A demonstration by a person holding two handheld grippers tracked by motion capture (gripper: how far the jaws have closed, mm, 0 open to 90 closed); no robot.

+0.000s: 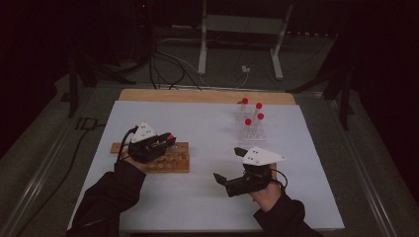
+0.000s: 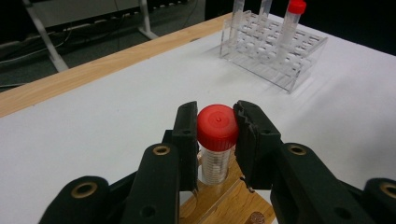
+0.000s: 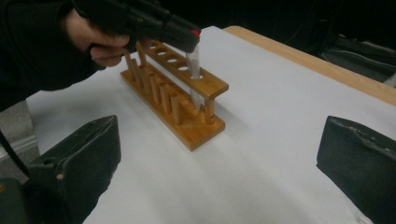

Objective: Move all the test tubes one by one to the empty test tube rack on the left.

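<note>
Left gripper (image 2: 217, 128) fingers clamped on the red cap of a tube (image 2: 215, 163), one finger each side. Tube is upright, lower end down through the end hole of the wooden rack (image 1: 165, 157); in the right gripper view its tip sits near the rack base, can't tell if touching. Rack lies on the worktop (image 1: 207, 123) at about 9 o'clock in the high view, with the left gripper over its 3 o'clock end.

Right gripper (image 1: 228, 165) fingers wide, nothing between them, hovering above bare worktop at about 5 o'clock, well apart from the wooden rack, pointed toward it.

Clear rack (image 1: 249, 129) sits at about 1 o'clock from centre, holding four more red-capped tubes (image 1: 248, 121) upright. Well apart from both grippers.
</note>
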